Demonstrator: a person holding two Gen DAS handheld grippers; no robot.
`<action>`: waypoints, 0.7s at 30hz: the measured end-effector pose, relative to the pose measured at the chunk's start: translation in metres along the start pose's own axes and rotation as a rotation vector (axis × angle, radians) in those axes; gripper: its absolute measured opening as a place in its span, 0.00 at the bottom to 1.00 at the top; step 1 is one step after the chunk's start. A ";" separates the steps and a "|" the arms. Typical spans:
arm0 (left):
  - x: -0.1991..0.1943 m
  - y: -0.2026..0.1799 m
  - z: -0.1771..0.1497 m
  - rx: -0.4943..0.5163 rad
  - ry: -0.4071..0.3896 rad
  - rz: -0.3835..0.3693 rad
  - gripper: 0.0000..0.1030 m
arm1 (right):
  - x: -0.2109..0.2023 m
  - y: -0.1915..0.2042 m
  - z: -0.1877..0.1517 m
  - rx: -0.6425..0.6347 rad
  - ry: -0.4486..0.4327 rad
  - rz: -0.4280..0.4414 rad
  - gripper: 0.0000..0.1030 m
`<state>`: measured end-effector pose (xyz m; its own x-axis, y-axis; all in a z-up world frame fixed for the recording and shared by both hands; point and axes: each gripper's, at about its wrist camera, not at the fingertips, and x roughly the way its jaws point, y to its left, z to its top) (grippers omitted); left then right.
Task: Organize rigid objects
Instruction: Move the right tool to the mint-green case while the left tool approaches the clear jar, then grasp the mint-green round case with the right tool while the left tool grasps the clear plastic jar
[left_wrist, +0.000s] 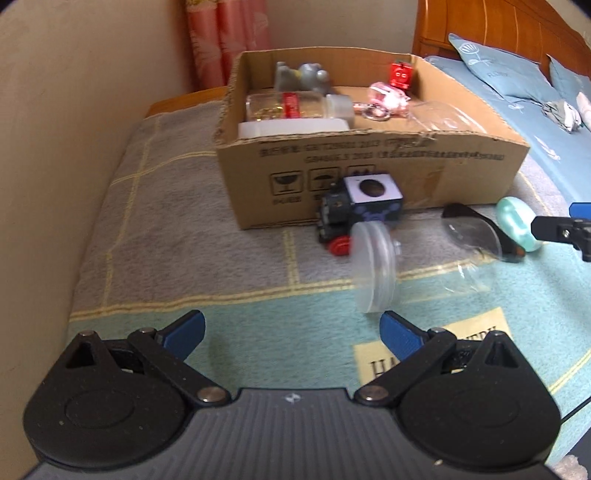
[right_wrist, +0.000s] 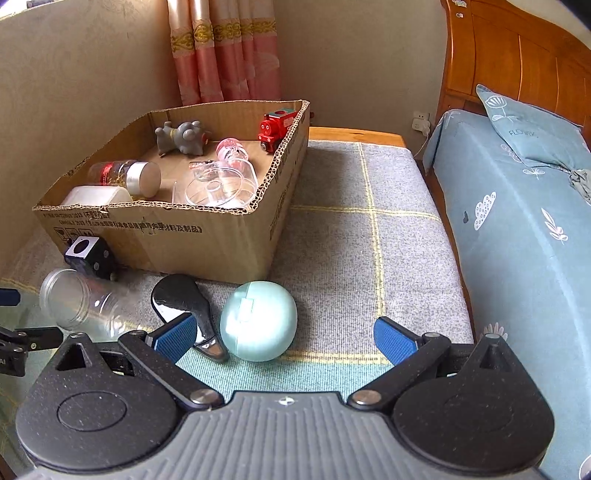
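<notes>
A cardboard box (left_wrist: 369, 173) (right_wrist: 207, 240) sits on the plaid blanket, holding a grey elephant toy (right_wrist: 183, 138), a red toy train (right_wrist: 275, 127), jars and clear plastic pieces. In front of it lie a black toy train with a cube (left_wrist: 354, 210) (right_wrist: 88, 258), a clear plastic jar (left_wrist: 399, 266) (right_wrist: 77, 299) on its side, a black hand mirror (right_wrist: 184, 306) (left_wrist: 476, 221) and a mint-green round case (right_wrist: 258, 321) (left_wrist: 517, 223). My left gripper (left_wrist: 291, 332) is open, just short of the jar's lid. My right gripper (right_wrist: 282, 338) is open around the mint case.
A beige wall runs along the left. A bed (right_wrist: 517, 229) with a blue floral sheet, pillows and a wooden headboard (right_wrist: 517, 62) stands on the right. Pink curtains (right_wrist: 221, 51) hang behind the box. Bare blanket (right_wrist: 369, 240) lies right of the box.
</notes>
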<state>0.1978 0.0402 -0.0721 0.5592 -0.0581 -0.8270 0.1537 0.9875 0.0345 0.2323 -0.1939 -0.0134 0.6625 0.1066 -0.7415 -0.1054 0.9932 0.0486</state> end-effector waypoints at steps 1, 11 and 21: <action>-0.001 0.002 -0.001 -0.003 0.002 0.001 0.97 | 0.005 0.002 0.001 -0.004 -0.006 -0.004 1.00; -0.026 -0.020 -0.002 0.068 -0.038 -0.120 0.97 | 0.038 -0.009 -0.002 -0.014 0.052 -0.072 1.00; -0.009 -0.070 0.006 0.153 -0.038 -0.190 0.98 | 0.032 -0.019 -0.010 -0.054 0.026 -0.045 1.00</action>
<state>0.1873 -0.0296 -0.0637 0.5380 -0.2492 -0.8053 0.3789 0.9249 -0.0331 0.2475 -0.2099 -0.0447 0.6480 0.0596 -0.7593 -0.1162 0.9930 -0.0212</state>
